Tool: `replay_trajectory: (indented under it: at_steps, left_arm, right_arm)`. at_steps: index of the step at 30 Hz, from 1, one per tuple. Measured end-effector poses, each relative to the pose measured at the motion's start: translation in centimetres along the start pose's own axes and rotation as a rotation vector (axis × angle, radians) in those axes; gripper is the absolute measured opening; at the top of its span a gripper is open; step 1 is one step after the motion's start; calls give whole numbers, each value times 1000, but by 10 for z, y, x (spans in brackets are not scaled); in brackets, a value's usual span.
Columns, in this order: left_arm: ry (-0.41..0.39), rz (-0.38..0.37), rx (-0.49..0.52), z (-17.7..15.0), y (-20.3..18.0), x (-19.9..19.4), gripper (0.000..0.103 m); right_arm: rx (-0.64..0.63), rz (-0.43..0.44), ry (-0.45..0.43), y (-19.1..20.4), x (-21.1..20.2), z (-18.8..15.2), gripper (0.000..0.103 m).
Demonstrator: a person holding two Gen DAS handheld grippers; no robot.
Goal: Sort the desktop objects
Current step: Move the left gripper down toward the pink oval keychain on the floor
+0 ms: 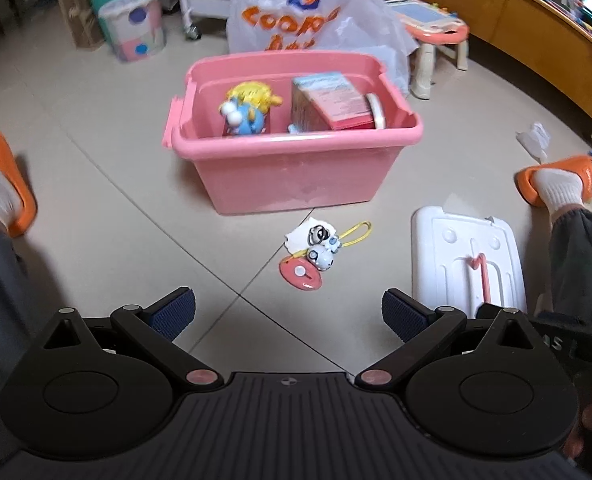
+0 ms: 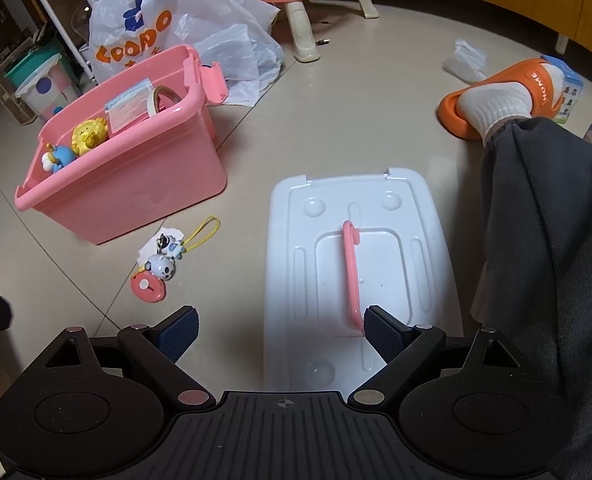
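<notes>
Now we hold both the left gripper and right gripper wide open and empty; the white lid lies off the pink bin, so the panda keychain can go in.

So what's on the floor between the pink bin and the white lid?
A small toy cluster: panda-like keychain figures with a yellow loop and a pink disc. The right wrist view shows it between the pink bin and white lid.

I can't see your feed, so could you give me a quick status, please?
Left gripper open, empty. Right gripper open over white plastic lid. Small keychain toys on floor before pink plastic bin. Nothing in the way.
</notes>
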State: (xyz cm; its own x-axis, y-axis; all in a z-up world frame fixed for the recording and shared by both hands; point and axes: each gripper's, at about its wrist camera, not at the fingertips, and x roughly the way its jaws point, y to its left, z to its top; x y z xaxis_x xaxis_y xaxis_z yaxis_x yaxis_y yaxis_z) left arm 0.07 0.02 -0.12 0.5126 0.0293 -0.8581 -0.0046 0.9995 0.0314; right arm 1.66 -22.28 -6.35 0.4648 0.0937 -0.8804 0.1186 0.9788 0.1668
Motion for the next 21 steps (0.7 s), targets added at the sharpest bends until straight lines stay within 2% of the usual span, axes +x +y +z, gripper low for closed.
replay_trajectory:
  at_steps: [9,13,17,21]
  left_arm:
    - [42,-78,-66,0,4,42,102]
    - [40,-128,-94,0,3,75,102]
    - [90,-165,-62,1,-8,103,102]
    - [110,-148,-23,1,-15,131,102]
  right_arm:
    - [20,18,-9,-2,3,1,88]
    - [36,29,14,-7,8,5,88]
    - [51,37,22,-10,11,7,88]
    - [72,44,30,-14,13,9,88]
